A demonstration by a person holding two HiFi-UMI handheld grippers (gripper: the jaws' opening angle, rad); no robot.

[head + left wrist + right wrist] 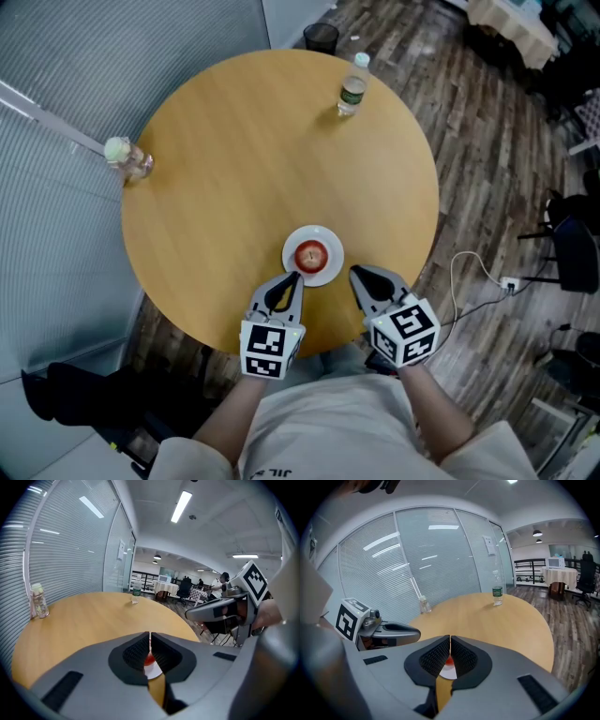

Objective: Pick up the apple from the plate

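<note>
A red apple (311,254) lies on a small white plate (331,237) near the front edge of the round wooden table (253,150). My left gripper (296,276) hovers at the plate's front left rim, shut and empty. My right gripper (354,271) is just right of the plate, likewise shut with nothing in it. In the left gripper view the shut gripper (150,637) frames a sliver of the apple (149,659) and plate (153,670) below the tips. The right gripper view shows the same past its gripper (450,641): apple (448,660), plate (447,671).
A water bottle (352,86) stands at the table's far side, and a small jar (127,157) at its left edge against the glass wall. A black bin (321,37) sits on the floor beyond. Cables (473,272) run over the floor at the right.
</note>
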